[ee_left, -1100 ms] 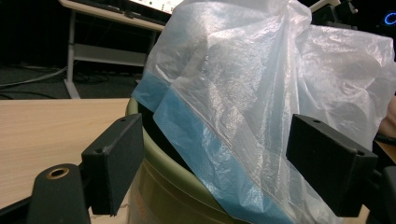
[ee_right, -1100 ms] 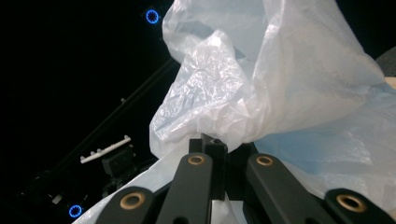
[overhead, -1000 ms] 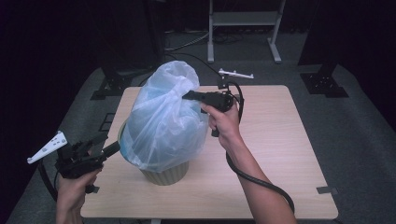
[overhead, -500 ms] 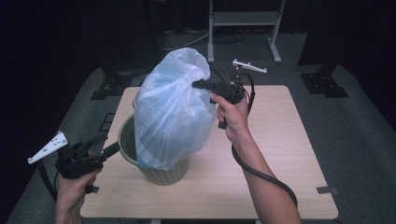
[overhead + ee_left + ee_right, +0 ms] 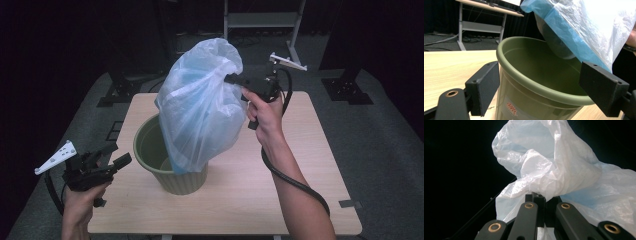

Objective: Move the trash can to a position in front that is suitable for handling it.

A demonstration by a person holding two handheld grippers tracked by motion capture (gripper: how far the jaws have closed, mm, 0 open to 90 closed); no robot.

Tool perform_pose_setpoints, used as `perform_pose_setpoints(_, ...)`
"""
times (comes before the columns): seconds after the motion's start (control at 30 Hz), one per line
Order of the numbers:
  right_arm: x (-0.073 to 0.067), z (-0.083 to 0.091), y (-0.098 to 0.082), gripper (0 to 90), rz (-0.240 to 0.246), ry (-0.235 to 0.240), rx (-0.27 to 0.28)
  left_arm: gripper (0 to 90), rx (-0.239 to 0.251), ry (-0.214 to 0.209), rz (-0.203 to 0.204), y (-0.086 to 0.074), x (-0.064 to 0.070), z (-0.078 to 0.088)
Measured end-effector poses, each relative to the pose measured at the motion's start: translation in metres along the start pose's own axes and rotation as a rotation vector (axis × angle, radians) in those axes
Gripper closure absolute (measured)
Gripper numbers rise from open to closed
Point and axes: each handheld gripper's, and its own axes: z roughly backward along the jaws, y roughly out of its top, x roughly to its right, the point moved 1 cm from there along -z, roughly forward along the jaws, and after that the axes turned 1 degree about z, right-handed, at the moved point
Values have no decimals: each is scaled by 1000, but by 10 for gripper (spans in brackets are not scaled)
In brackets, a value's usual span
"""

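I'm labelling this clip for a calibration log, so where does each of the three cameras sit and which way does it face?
High view: above the person's side, looking forward and down on the table; both forearms, the left gripper and the right gripper show.
Left gripper view: rides the left gripper, looking between its open jaws at the green bin with the bag's bottom above it.
Right gripper view: rides the right gripper, facing the plastic bag pinched in its jaws.
All three views share the bag; the high and left gripper views also share the bin.
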Motion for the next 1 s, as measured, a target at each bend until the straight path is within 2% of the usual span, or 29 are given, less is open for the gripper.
perform_pose_setpoints(0.63,-4,63,20,900,27,-96,81,160,-16,-7,-20,-2,4,-7)
perform_pose_setpoints(1.0,-2,107,39,900,50,-202,140,159,-18,-5,-22,-2,6,-9)
